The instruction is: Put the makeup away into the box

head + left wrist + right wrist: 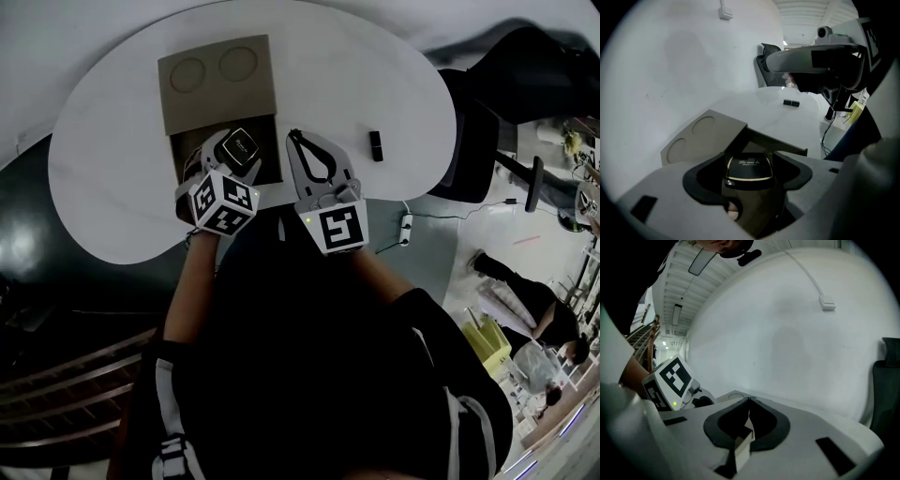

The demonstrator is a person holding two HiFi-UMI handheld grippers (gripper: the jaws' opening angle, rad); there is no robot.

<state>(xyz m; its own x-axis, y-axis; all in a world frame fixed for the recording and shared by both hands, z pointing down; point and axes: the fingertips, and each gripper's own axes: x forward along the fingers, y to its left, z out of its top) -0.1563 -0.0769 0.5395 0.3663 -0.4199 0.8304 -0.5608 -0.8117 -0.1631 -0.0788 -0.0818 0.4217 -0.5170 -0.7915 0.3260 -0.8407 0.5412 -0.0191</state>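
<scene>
A black compact (244, 147) with a gold rim (747, 171) is clamped between the jaws of my left gripper (232, 142), just over the open cardboard box (180, 161). The box's lid (217, 80), marked with two circles, lies folded back on the far side (701, 135). My right gripper (295, 139) rests on the table just right of the box, shut with nothing in it; its jaw tips meet (749, 400). A small black makeup stick (376, 145) lies alone on the white table (112, 197) further right (791, 102).
A dark chair (483, 141) stands off the table's right edge, and a power strip (406, 226) lies on the floor beside it. People stand at the far lower right (539, 314). The table's near edge curves just in front of my grippers.
</scene>
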